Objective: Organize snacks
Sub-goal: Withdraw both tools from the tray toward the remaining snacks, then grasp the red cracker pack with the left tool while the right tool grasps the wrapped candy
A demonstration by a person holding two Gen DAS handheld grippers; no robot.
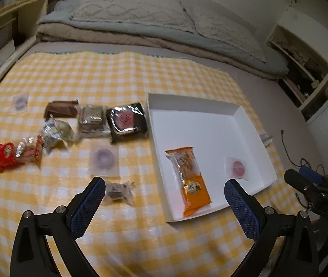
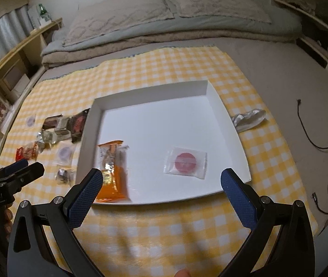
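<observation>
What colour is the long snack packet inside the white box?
Orange, with a clear window. The long snack packet shows best in the left wrist view.

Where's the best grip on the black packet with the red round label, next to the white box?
Judging by its pose: the black packet lies flat, its right edge close to the white box wall, a silver packet crowding its left. Come from above and pinch its near and far edges, where the yellow checked cloth shows bare.

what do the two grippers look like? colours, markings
Both alike: left gripper and right gripper have black angular plastic fingers, blue cross-hatched pads and silver pivot pins. The right one's black body carries white lettering and a blue part.
</observation>
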